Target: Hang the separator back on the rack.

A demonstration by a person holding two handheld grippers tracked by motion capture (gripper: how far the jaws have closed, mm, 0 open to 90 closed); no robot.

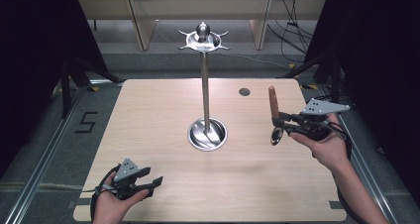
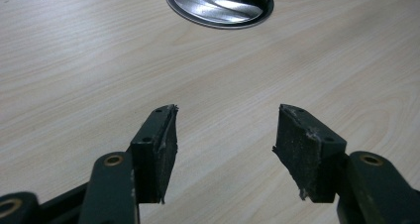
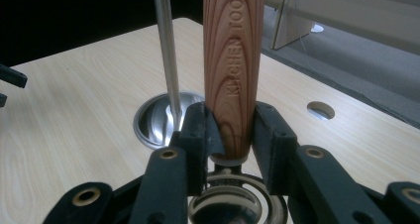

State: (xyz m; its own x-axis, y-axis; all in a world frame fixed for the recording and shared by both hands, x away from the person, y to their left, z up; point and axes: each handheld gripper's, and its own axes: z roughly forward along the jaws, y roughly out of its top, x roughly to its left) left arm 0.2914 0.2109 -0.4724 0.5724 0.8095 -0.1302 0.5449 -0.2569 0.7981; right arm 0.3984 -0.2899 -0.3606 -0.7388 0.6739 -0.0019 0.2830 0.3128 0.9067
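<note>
A kitchen tool with a wooden handle [image 1: 273, 101] [image 3: 234, 70] and a round metal head [image 1: 276, 136] [image 3: 237, 204] hangs upright above the table's right side, handle up. My right gripper [image 1: 280, 122] [image 3: 231, 135] is shut on the base of that handle. A steel stand rises at the table's middle: round dish base [image 1: 207, 135] [image 2: 219, 5] [image 3: 156, 120], thin pole [image 1: 204, 87] [image 3: 166, 55], hooked crown with a ball [image 1: 203, 37]. My left gripper [image 1: 151, 178] [image 2: 225, 135] is open near the front left, nothing between its pads.
The light wooden table [image 1: 148, 115] has a small round hole [image 1: 244, 91] [image 3: 320, 110] near its back right. Cables [image 1: 292, 21] lie on the floor behind. A floor mark "5" [image 1: 85, 122] is left of the table.
</note>
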